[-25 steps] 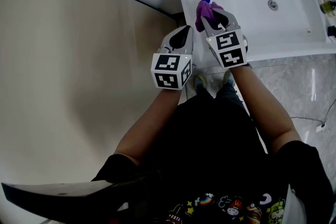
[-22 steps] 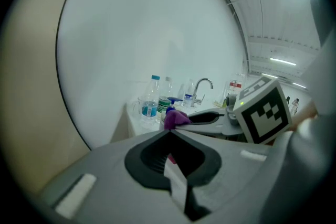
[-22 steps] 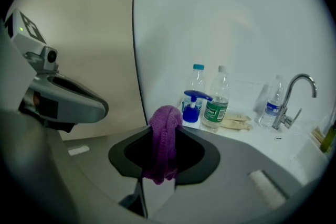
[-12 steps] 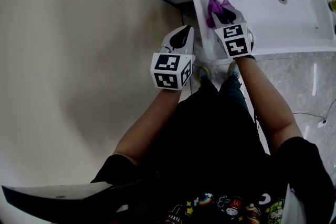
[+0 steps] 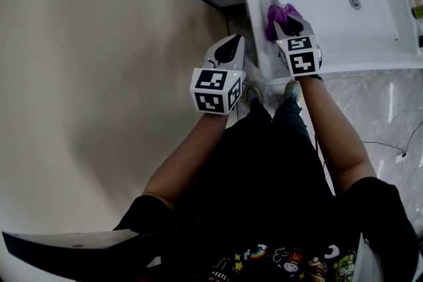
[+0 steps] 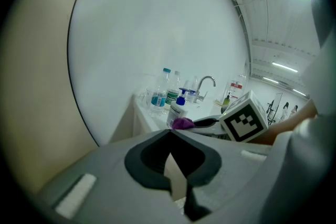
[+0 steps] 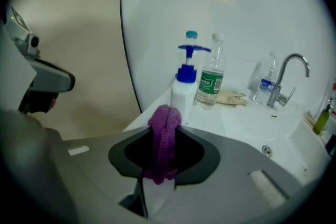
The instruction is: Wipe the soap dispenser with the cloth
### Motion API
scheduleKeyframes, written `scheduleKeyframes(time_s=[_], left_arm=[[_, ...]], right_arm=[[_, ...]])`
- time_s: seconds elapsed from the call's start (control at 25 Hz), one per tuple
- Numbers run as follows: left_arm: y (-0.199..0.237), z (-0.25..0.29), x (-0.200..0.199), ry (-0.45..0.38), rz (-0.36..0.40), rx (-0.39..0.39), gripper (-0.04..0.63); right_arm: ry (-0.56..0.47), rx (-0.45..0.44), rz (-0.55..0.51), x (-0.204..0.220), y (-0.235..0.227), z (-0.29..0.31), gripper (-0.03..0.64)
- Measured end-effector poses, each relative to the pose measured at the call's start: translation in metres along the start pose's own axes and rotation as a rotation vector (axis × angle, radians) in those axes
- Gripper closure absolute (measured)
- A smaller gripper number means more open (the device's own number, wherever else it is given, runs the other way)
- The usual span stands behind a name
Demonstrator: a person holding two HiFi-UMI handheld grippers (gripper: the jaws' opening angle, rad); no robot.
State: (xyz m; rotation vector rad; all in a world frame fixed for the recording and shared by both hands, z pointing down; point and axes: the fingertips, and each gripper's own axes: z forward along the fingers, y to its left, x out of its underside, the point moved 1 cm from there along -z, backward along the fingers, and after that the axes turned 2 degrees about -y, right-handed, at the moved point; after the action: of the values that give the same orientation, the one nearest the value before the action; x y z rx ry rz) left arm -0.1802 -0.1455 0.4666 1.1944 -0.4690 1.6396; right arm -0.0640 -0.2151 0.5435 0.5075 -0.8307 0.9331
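Fingers [image 7: 202, 153] of my right gripper [image 7: 167, 113] pinch the cloth [image 7: 163, 147].
Dispenser [image 7: 184, 93] stands upright just ahead of the cloth, on the basin [image 7: 247, 123] corner; my left gripper [image 6: 170, 132], closed and empty, is farther from it.

Left hand-held gripper [image 5: 232, 41] closed, right hand-held gripper [image 5: 289, 24] clamped.

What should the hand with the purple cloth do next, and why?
Probably nudge the right gripper forward a little, so the purple cloth presses against the soap dispenser. Its fingers are clamped on the cloth, and the white bottle stands just beyond it, so a small push should start the wiping.
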Motion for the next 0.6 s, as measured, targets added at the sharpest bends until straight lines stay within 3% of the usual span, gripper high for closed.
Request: scheduleKeyframes(time_s=[0.28, 0.6], left_arm=[[-0.011, 0.011, -0.023, -0.051, 0.018, 0.048, 0.595], [-0.019, 0.017, -0.039, -0.085, 0.025, 0.077, 0.595]], right_arm=[[-0.164, 0.031, -0.006, -0.067, -0.006, -0.048, 0.492], [-0.273, 0.142, -0.021, -0.119, -0.049, -0.093, 0.492]])
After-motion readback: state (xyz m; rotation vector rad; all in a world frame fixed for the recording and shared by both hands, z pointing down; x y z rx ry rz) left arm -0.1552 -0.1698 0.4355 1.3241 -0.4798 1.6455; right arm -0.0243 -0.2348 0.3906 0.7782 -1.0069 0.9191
